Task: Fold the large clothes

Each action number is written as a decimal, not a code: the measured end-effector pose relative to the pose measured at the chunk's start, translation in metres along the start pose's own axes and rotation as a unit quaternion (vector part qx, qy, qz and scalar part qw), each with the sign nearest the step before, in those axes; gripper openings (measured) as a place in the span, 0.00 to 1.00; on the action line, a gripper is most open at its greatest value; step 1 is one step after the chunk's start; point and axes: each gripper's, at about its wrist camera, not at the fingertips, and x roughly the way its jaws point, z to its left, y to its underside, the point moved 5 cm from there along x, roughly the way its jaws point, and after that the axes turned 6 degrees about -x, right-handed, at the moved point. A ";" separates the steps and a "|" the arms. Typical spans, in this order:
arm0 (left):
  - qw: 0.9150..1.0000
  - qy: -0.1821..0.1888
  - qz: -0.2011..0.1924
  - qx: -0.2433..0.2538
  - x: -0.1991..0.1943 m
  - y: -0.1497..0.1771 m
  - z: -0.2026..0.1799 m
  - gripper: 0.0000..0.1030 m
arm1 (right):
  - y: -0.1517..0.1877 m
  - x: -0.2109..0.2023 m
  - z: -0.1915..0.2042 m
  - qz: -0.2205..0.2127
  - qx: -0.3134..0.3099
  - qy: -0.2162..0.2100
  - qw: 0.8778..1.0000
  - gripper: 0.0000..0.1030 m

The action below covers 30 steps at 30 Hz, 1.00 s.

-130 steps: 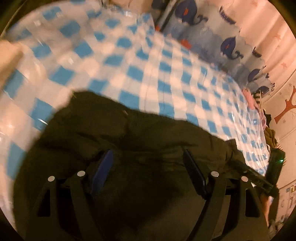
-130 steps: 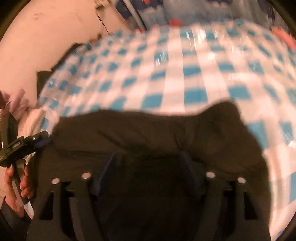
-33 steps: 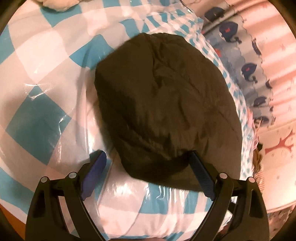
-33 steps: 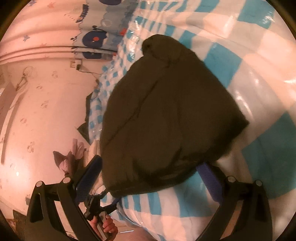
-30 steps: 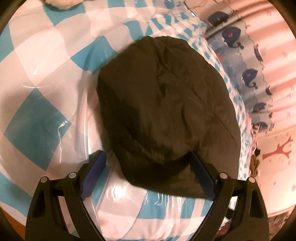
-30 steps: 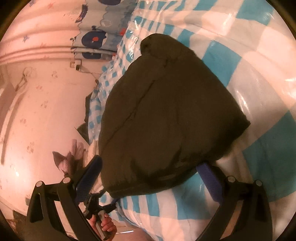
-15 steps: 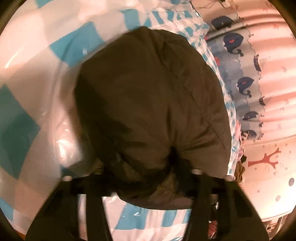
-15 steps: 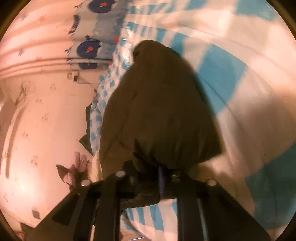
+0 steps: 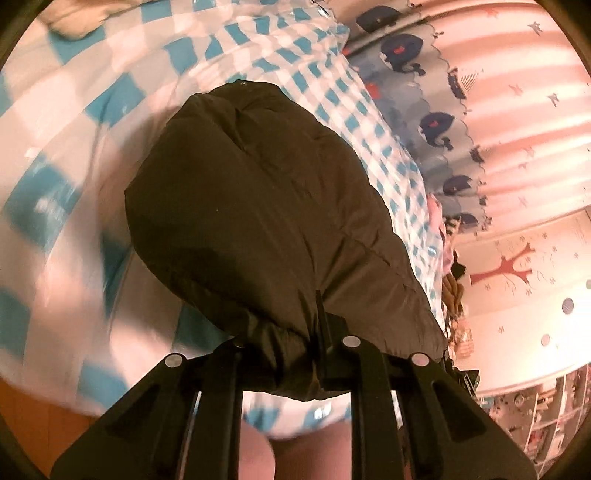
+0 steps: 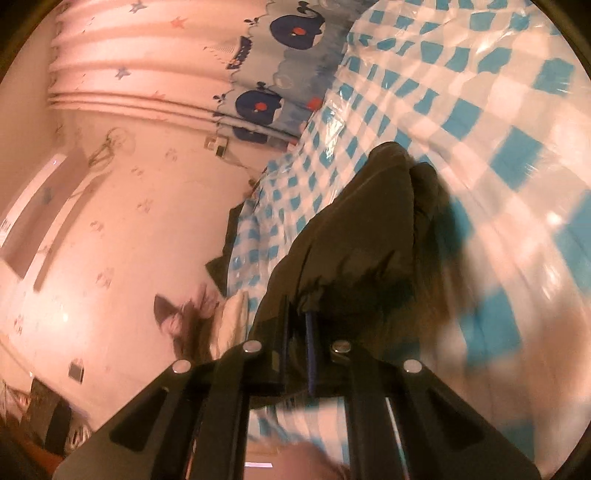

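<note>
A dark olive padded jacket [image 9: 266, 206] lies bunched on a bed with a blue and white checked cover [image 9: 74, 122]. My left gripper [image 9: 284, 332] is shut on the jacket's near hem, which bulges between and around the fingers. In the right wrist view the jacket [image 10: 351, 236] rises off the cover as a lifted fold. My right gripper [image 10: 295, 325] is shut on its near edge, with the blue pads pressed close on the fabric. Both gripped edges are raised above the checked cover [image 10: 498, 110].
A whale-print curtain [image 9: 424, 122] and a pink striped wall run along the bed's far side. A pile of clothes [image 9: 452, 280] lies at the bed's far end. A pink wall [image 10: 129, 203] with a socket stands left. A pillow [image 9: 74, 18] lies at the top left.
Both grippers were open around the jacket's near edge a second ago. They have closed on it and lifted it, and the jacket now stands up off the cover.
</note>
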 end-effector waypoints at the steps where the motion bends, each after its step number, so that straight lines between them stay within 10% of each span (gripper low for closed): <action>1: 1.000 -0.004 0.005 0.001 -0.004 0.009 0.003 0.13 | 0.013 -0.010 0.000 0.009 -0.005 0.004 1.000 0.08; 7: 0.999 -0.027 0.032 -0.024 -0.010 0.051 0.055 0.29 | 0.073 -0.030 -0.043 0.072 0.033 0.044 0.996 0.16; 10: 0.998 -0.048 0.010 -0.026 -0.015 0.057 0.072 0.54 | 0.089 -0.037 -0.069 0.078 0.080 0.062 0.992 0.55; 19: 0.998 -0.005 -0.023 -0.051 -0.017 0.053 0.077 0.59 | 0.078 -0.035 -0.069 0.046 0.107 -0.010 0.993 0.63; 30: 0.997 -0.013 -0.033 -0.070 0.010 0.030 0.071 0.73 | 0.050 0.007 -0.090 0.044 0.158 0.026 0.986 0.70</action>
